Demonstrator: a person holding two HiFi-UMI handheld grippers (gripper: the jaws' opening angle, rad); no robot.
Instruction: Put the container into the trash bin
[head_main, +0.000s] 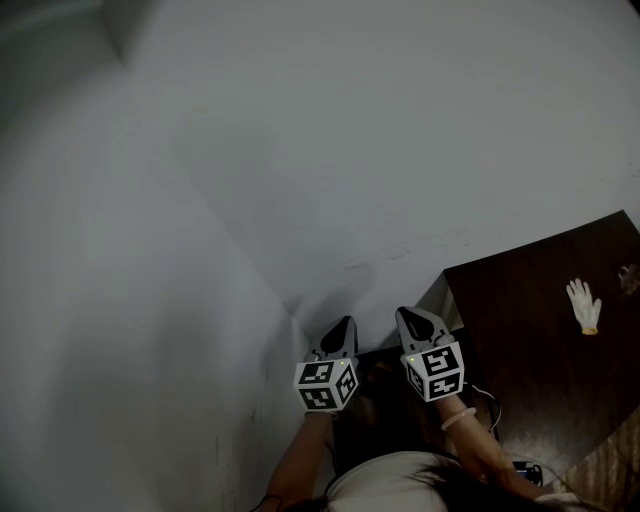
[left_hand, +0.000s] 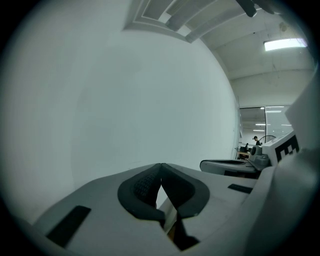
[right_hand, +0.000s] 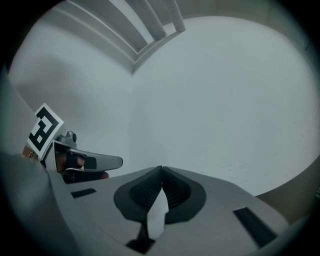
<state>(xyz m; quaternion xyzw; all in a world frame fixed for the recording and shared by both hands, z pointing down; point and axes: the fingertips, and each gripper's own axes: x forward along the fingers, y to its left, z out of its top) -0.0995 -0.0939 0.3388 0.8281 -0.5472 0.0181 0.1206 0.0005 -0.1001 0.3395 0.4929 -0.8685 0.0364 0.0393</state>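
No container and no trash bin show in any view. In the head view both grippers are held up side by side in front of a bare pale wall: my left gripper and my right gripper, each with its marker cube below it. Both are shut, tips touching, with nothing between them. The left gripper view shows its own jaws closed against the wall, the right gripper beside it. In the right gripper view the jaws are closed too, with the left gripper at the left.
A dark brown table stands at the lower right with a white glove lying on it. Walls meet in a corner ahead. A ceiling light and a distant office show at the right of the left gripper view.
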